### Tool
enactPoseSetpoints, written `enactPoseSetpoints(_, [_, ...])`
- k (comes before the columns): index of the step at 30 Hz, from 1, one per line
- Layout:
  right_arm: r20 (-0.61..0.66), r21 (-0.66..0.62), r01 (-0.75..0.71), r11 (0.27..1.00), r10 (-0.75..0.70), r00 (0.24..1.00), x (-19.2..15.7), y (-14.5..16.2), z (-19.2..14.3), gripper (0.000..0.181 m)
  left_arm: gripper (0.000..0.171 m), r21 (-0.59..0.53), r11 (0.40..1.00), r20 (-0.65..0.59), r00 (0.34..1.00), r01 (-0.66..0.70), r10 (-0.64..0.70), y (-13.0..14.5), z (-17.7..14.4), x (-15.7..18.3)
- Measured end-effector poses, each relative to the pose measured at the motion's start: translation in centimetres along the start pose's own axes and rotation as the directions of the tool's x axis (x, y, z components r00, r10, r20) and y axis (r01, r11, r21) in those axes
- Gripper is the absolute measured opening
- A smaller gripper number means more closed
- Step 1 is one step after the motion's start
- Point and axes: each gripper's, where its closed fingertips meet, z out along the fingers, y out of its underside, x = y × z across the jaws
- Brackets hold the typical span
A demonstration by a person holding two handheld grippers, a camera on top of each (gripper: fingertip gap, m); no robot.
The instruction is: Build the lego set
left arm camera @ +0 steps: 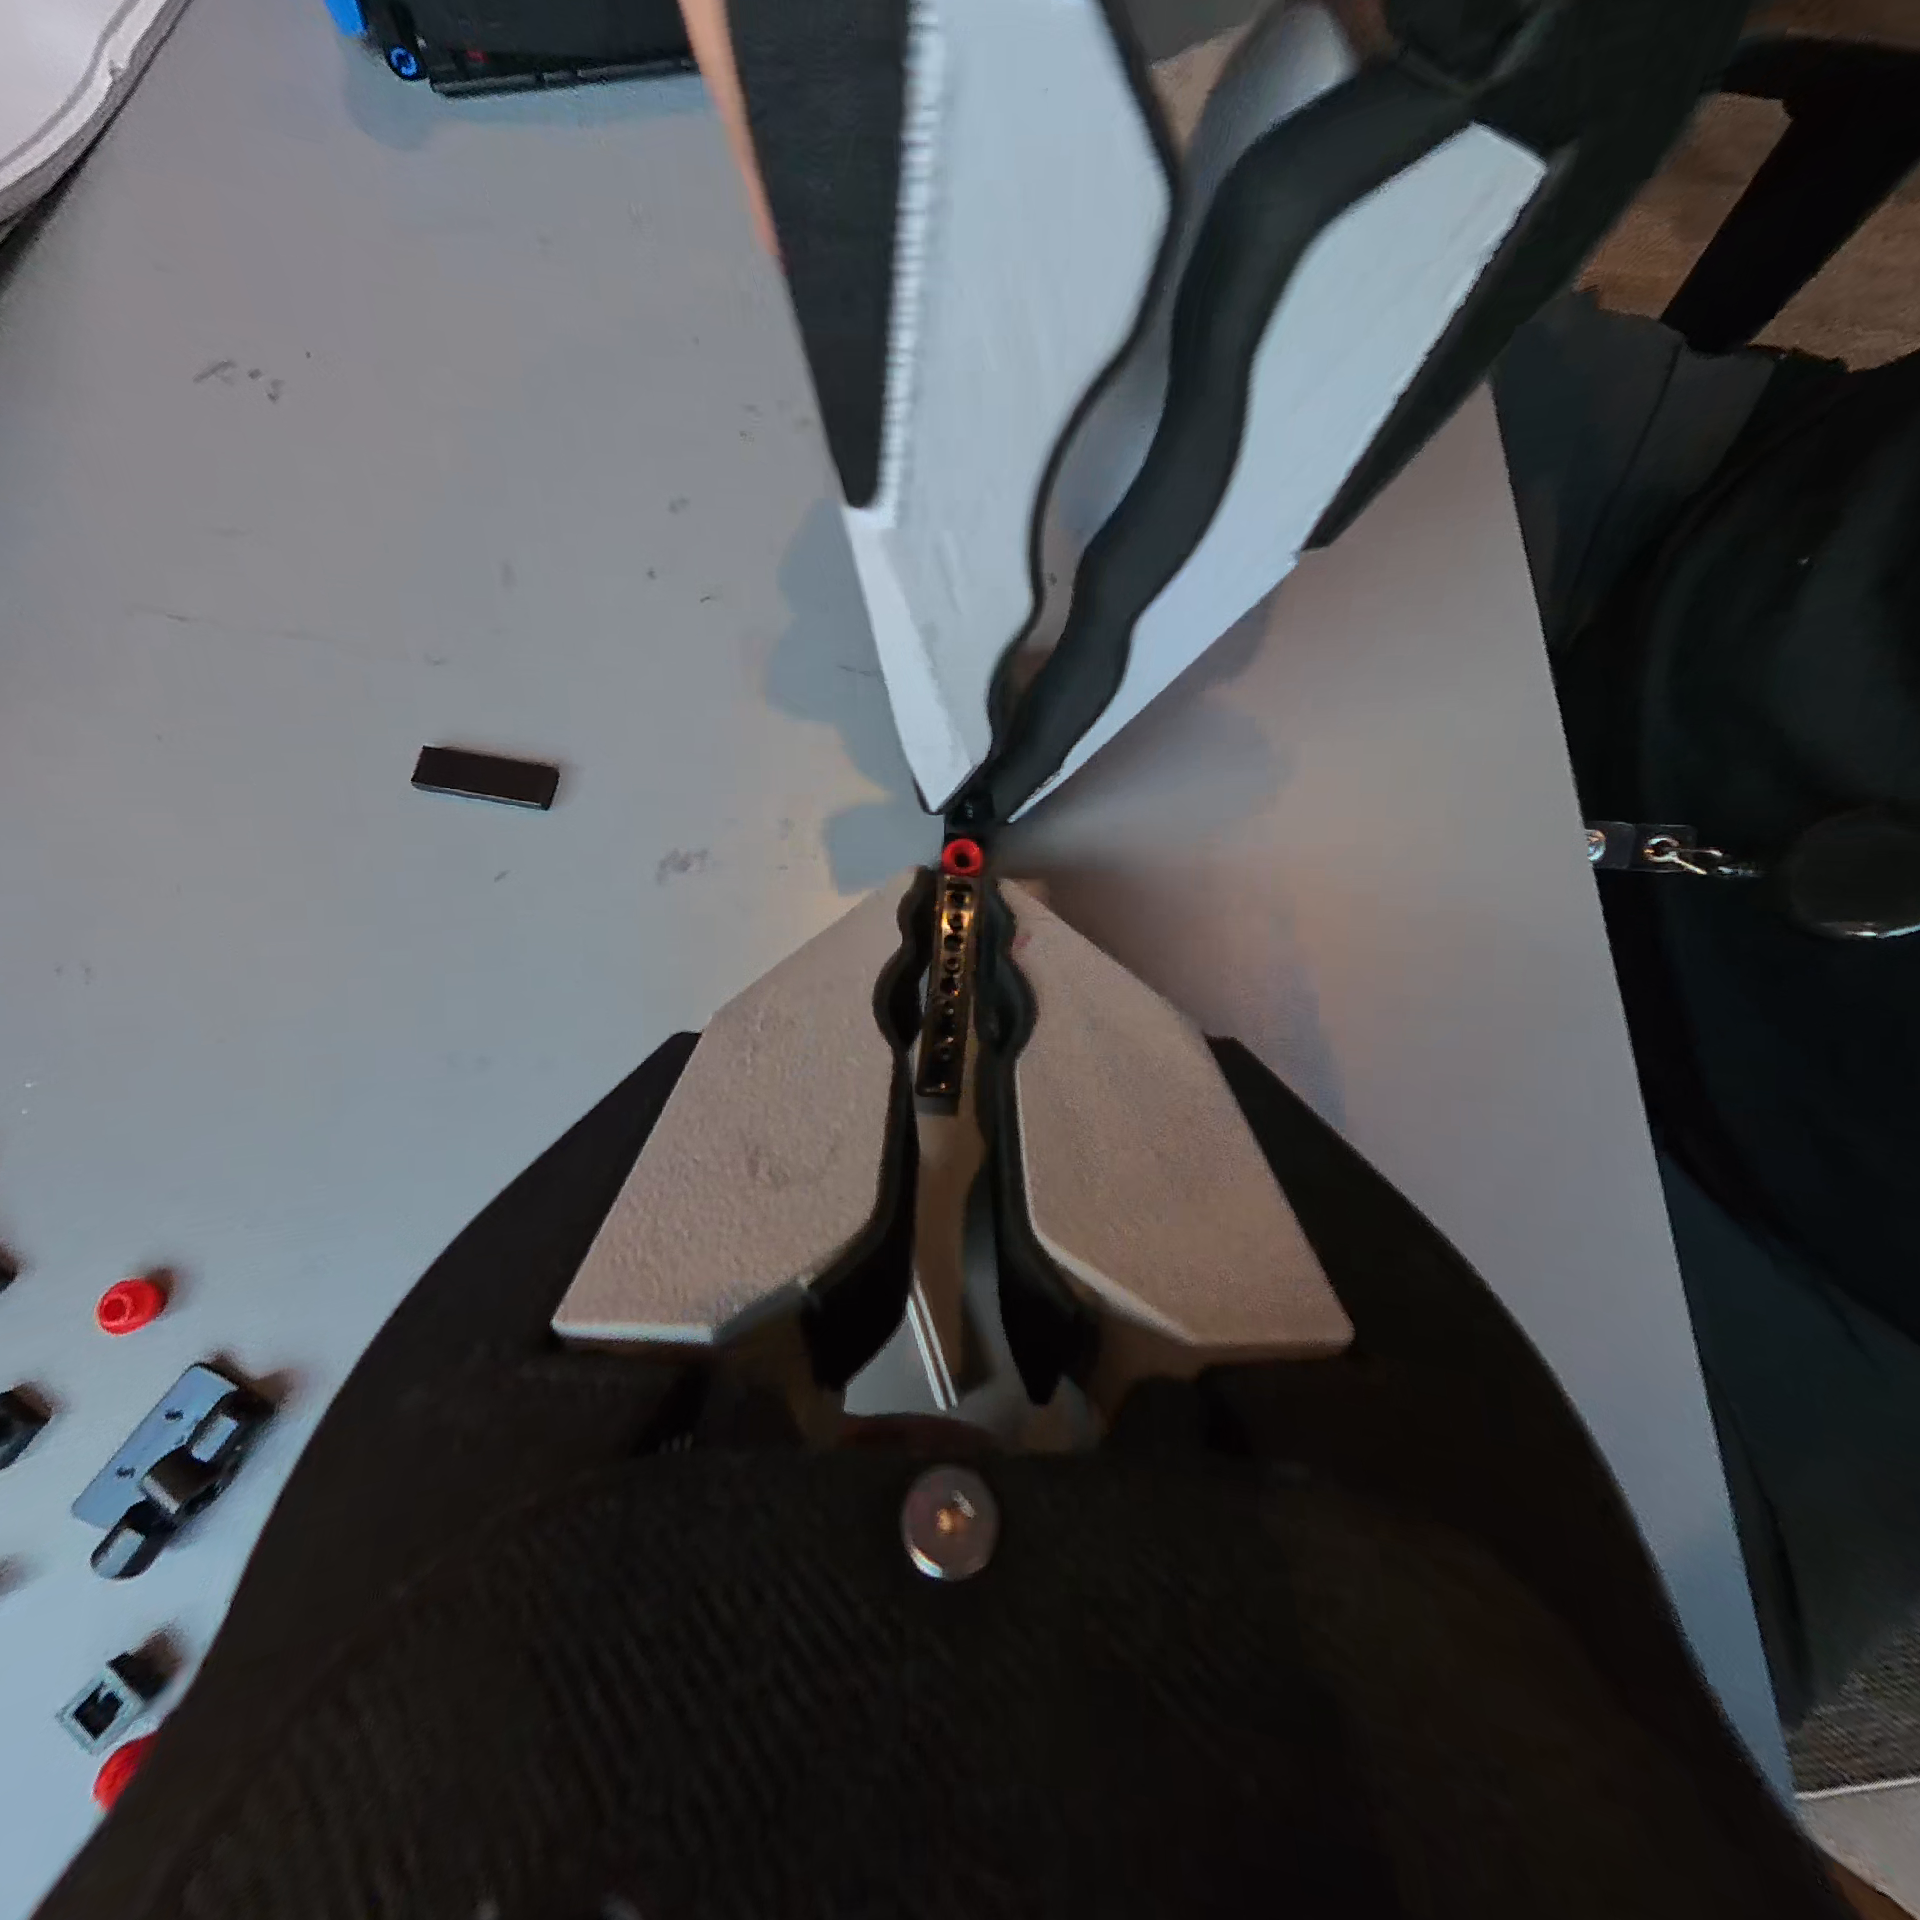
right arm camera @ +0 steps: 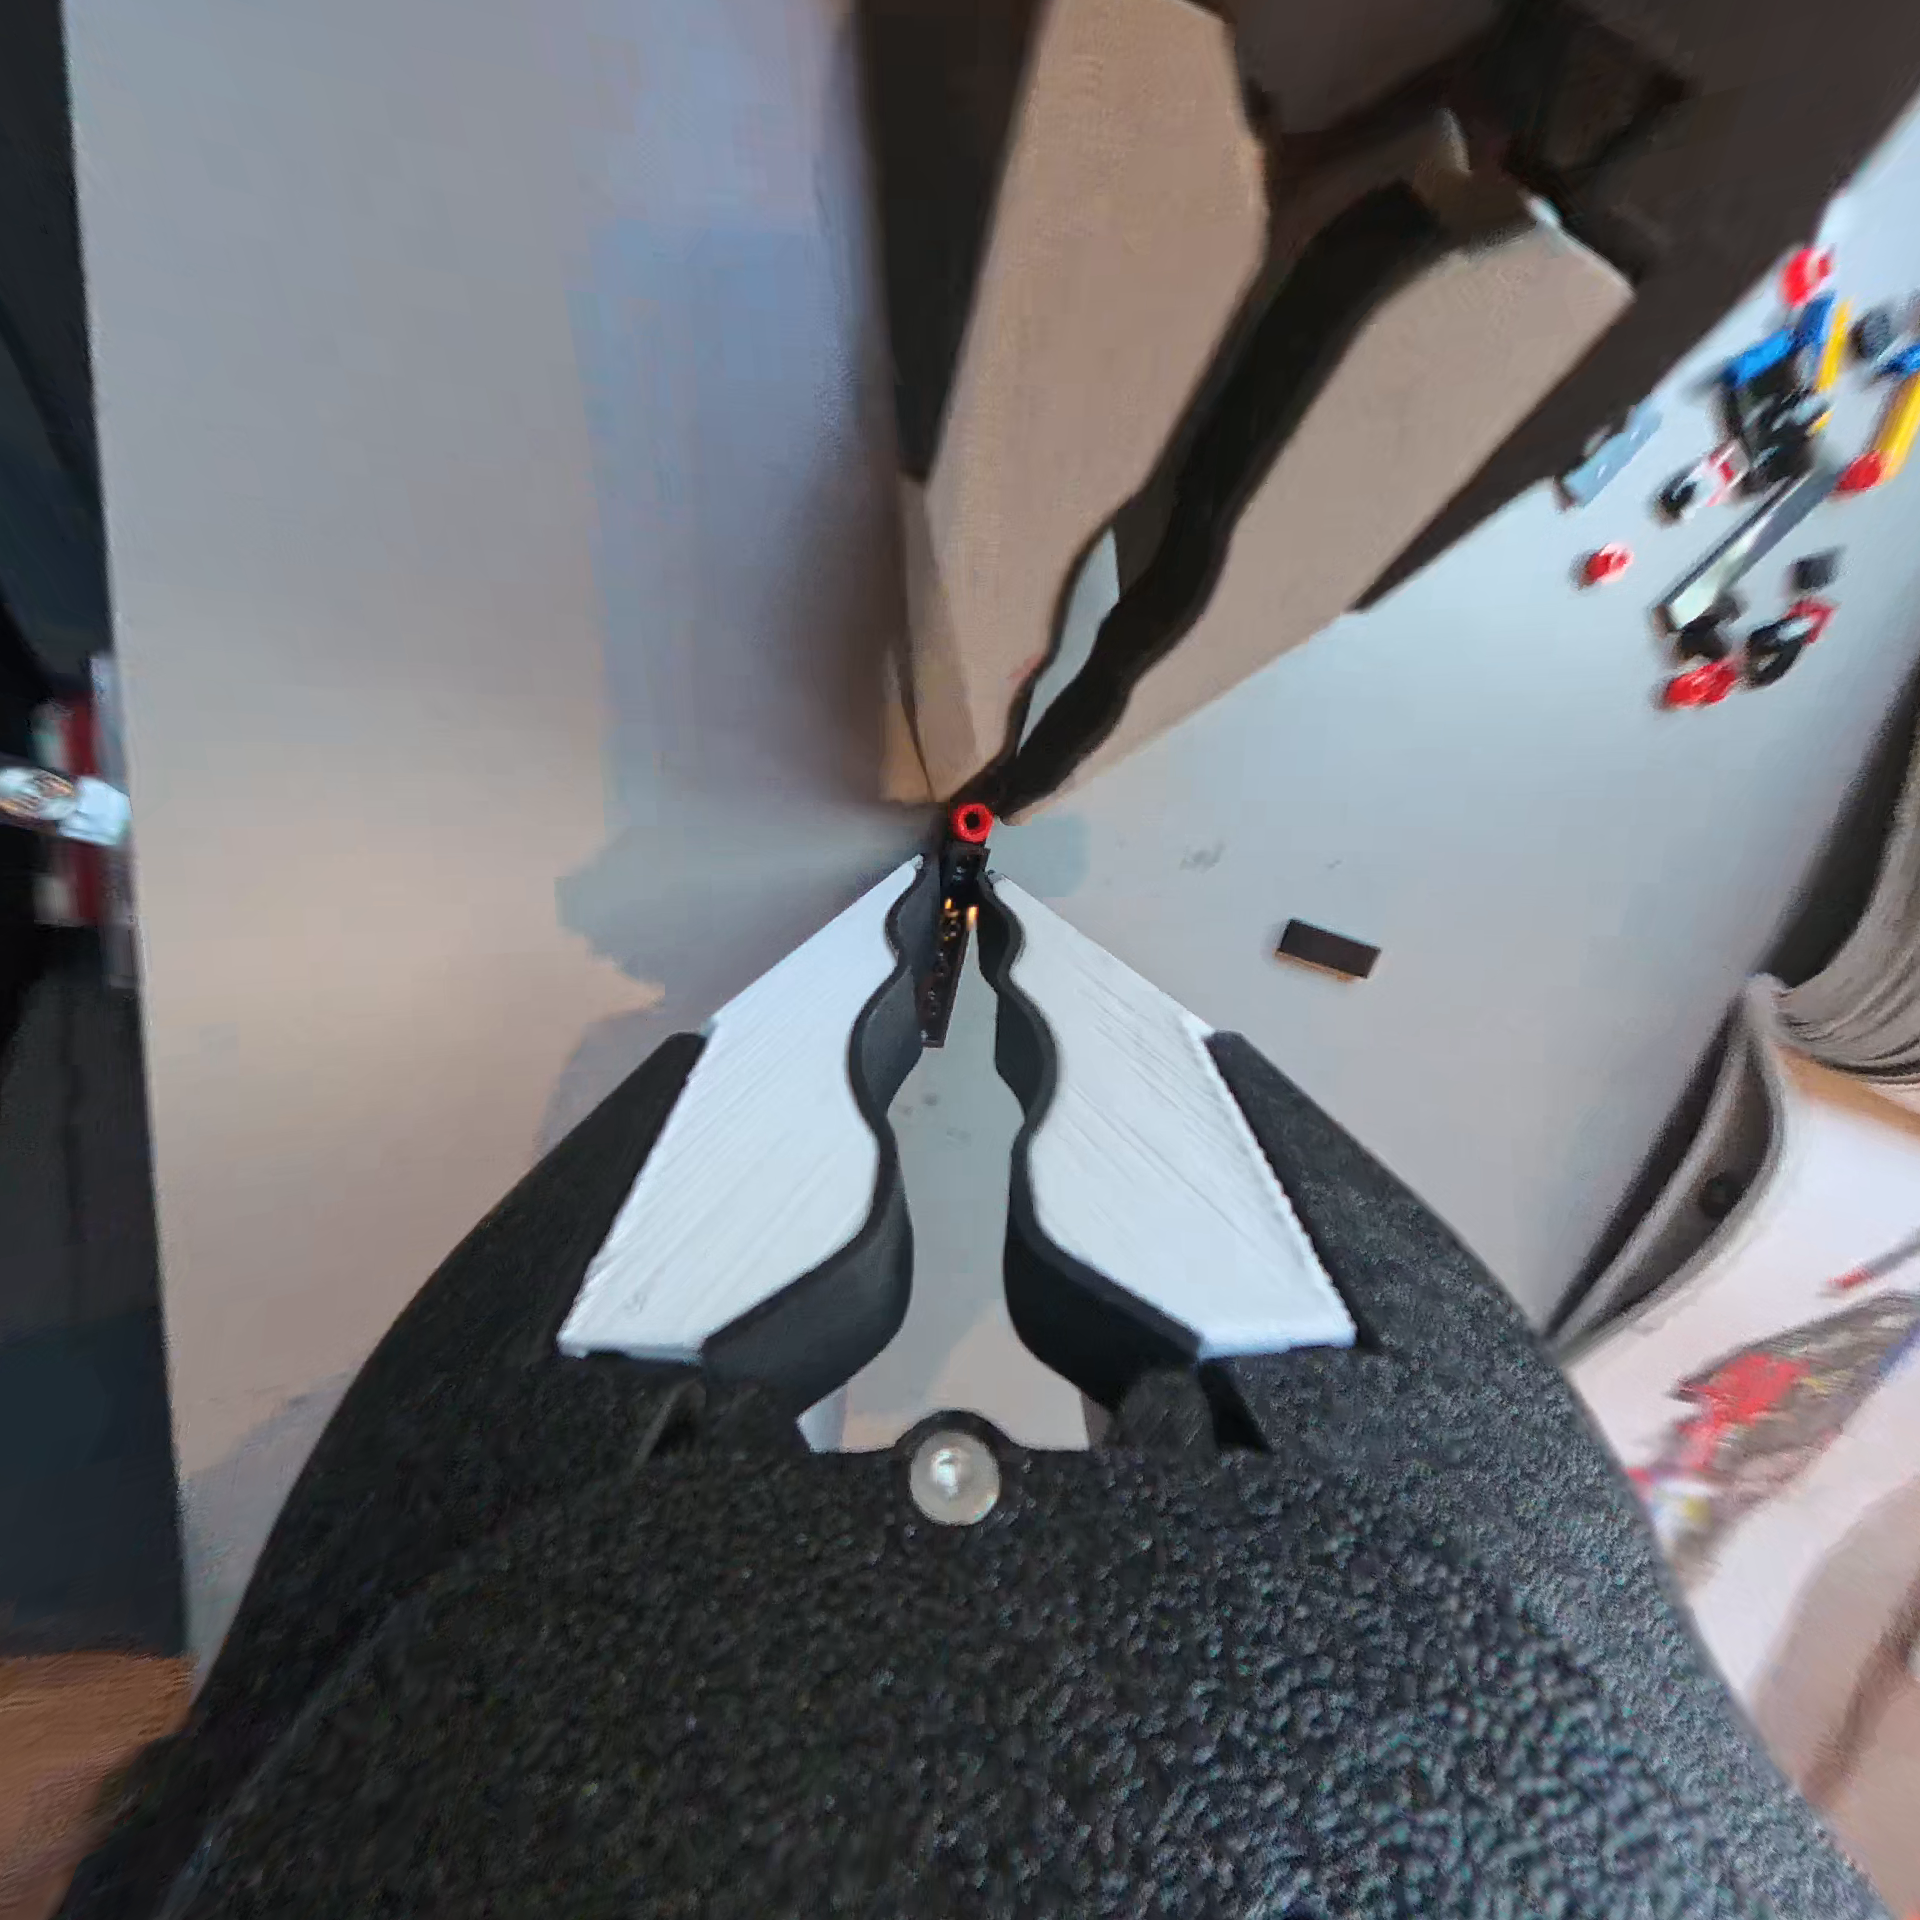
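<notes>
1. Above counter (left arm camera: 312,520): left gripper (left arm camera: 951,904) clamped on black holed beam (left arm camera: 951,997); right gripper (right arm camera: 951,883) closed on beam's far end, by red pin (left arm camera: 962,855).
2. Left view only: loose red pin (left arm camera: 130,1304), grey hinge pc (left arm camera: 166,1455).
3. Right view only: parts pile (right arm camera: 1766,468), booklet (right arm camera: 1766,1403).

My left gripper (left arm camera: 951,904) is clamped on a black lego strip w/ holes (left arm camera: 948,997) — strip runs lengthwise between the pads. Red round piece (left arm camera: 962,856) sits at its far end, pinched by my right gripper (left arm camera: 971,816), coming in from above. On the gray table (left arm camera: 416,468): flat black tile (left arm camera: 484,776) to the left, loose red stud (left arm camera: 130,1305) and gray-black bits (left arm camera: 166,1455) bottom-left.
</notes>
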Motion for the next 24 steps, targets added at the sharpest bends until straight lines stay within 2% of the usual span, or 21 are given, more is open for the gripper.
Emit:
enactPoseSetpoints(2, [-0.027,-0.024,0.037,0.999,-0.038,0.999,-0.11,-0.10,0.02,0.006,0.005,0.001,1.000,-0.018,1.000,0.008,-0.008,0.05,-0.04,0.20])
enactPoseSetpoints(4, [0.019,-0.030,-0.003,1.000,0.003,1.000,-0.10,-0.11,0.04,0.006,0.004,0.001,1.000,-0.019,1.000,0.010,-0.010,0.04,-0.04,0.21])
enactPoseSetpoints(5, [0.016,-0.040,0.027,0.999,-0.027,1.000,-0.10,-0.10,0.05,0.006,0.004,0.001,1.000,-0.019,1.000,0.014,-0.014,0.04,-0.04,0.21])
enactPoseSetpoints(7, [-0.039,-0.079,0.130,0.988,-0.133,0.990,-0.07,-0.11,0.09,0.006,0.004,0.003,1.000,-0.026,0.999,0.028,-0.028,0.04,-0.04,0.24])
enactPoseSetpoints(12, [-0.112,-0.088,0.148,0.985,-0.158,0.981,-0.13,-0.21,0.20,0.003,0.004,0.003,1.000,-0.023,0.999,0.029,-0.029,0.04,-0.03,0.25])
enactPoseSetpoints(17, [-0.154,0.018,-0.074,0.997,0.076,0.985,0.06,-0.30,0.28,0.005,0.004,0.006,0.999,-0.018,0.999,0.038,-0.038,0.02,-0.05,0.22])
enactPoseSetpoints(21, [-0.220,0.117,-0.103,0.988,0.127,0.967,0.20,-0.25,0.13,0.006,0.005,0.008,0.999,-0.014,0.999,0.042,-0.042,-0.03,0.00,0.21])
enactPoseSetpoints(24, [-0.223,0.184,-0.147,0.972,0.187,0.957,0.14,-0.19,0.02,0.006,0.004,0.007,0.999,-0.010,0.999,0.038,-0.038,-0.03,0.01,0.22])
